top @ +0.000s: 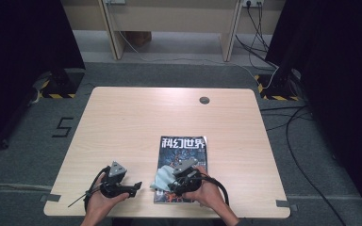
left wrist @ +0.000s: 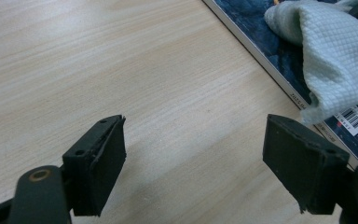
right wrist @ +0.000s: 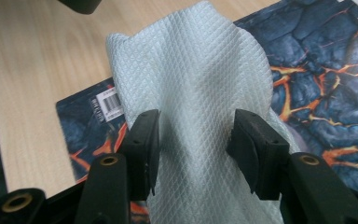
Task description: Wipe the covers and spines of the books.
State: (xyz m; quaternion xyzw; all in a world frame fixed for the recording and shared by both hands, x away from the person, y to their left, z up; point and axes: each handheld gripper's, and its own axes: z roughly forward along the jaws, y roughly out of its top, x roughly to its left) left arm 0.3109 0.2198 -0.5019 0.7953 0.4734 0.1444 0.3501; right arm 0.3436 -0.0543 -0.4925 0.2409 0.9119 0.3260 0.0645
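A magazine (top: 184, 150) with a dark lava-pattern cover lies flat on the wooden table (top: 136, 122), near its front edge. A pale blue quilted cloth (right wrist: 191, 74) drapes over the magazine's lower left corner. My right gripper (right wrist: 193, 144) has its jaws pressed on the bunched cloth from both sides, just above the cover (right wrist: 326, 60). In the high view the right gripper (top: 176, 181) points left over the magazine. My left gripper (left wrist: 193, 163) hovers open over bare wood, left of the magazine's edge (left wrist: 270, 42), with the cloth (left wrist: 335, 60) beyond it. It sits in the person's left hand (top: 134, 187).
A round grey grommet (top: 204, 100) sits in the table's far side. The table's front edge (top: 169, 215) runs just below both hands. Cables (top: 292, 141) trail over the floor to the right, and desk legs (top: 115, 37) stand beyond the table.
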